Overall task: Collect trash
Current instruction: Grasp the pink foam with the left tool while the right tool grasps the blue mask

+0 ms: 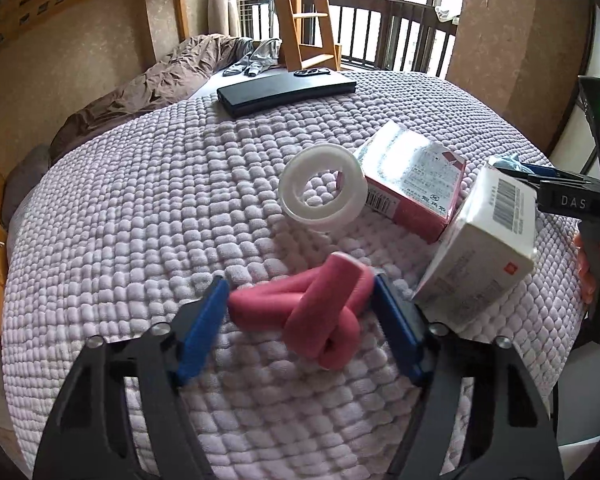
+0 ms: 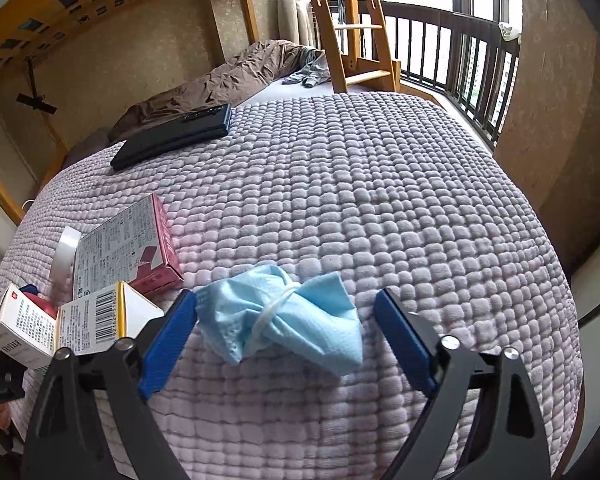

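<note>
"DAS" on the right claw (image 1: 516, 172); box print unreadable.

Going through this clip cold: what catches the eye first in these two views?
In the left wrist view, a knotted pink foam tube lies on the quilted lilac bedspread between the left tongs, both pads against it. In the right wrist view, a crumpled blue face mask sits between the right tongs, the right-hand pad clear of it. Two cartons and a white tape ring lie between them.
</note>
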Demonstrator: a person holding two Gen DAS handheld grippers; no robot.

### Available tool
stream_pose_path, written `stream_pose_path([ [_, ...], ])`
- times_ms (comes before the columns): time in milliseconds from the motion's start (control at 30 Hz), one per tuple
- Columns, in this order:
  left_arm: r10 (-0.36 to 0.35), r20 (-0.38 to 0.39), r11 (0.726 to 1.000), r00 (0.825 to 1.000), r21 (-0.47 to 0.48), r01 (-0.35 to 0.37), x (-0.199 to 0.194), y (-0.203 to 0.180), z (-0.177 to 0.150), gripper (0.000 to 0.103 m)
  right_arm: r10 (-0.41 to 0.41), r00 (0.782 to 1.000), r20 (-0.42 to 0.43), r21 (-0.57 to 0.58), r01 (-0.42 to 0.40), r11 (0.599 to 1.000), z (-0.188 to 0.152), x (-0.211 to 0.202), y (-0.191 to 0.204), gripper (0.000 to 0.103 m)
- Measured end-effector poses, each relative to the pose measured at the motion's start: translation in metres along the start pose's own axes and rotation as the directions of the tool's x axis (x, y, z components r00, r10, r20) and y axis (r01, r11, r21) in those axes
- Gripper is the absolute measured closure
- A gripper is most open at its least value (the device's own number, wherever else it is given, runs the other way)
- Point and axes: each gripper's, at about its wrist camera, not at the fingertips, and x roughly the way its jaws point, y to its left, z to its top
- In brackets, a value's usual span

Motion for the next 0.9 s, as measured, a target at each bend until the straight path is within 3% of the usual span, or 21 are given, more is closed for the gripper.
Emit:
stream_pose_path([
  [167,0.001,0.001,1.000,1.000,-0.008,-0.001,-0.001,0.002,0.001,0.035,0.017,1.000,0.011,0.022,-0.017,1.000,-0.002,-0.005,-0.008,0.029],
  [400,0.010,-0.001,1.000,1.000,-0.020,-0.010,-0.009,0.002,-0.003,0.036,0.039,0.999,0.011,0.033,-0.039,0.999,-0.005,-0.012,-0.013,0.030],
  [500,0.016,-0.002,1.000,1.000,-0.019,-0.016,-0.010,0.001,-0.005,0.036,0.029,1.000,0.005,0.023,-0.030,0.999,-0.009,-0.014,-0.011,0.014],
  [700,0.019,-0.005,1.000,1.000,-0.019,-0.019,-0.011,0.001,-0.006,0.036,-0.023,1.000,0.014,0.037,0.023,0.999,-0.018,-0.017,-0.007,0.013],
  [800,0.020,-0.004,1.000,1.000,-0.020,-0.020,-0.012,0.002,-0.007,0.036,-0.031,0.999,0.019,0.033,0.030,0.999,-0.019,-0.019,-0.006,0.030],
  [900,0.020,-0.003,1.000,1.000,-0.023,-0.020,-0.014,0.001,-0.008,0.036,-0.047,0.999,0.012,0.011,0.047,0.999,-0.018,-0.021,-0.005,0.037],
])
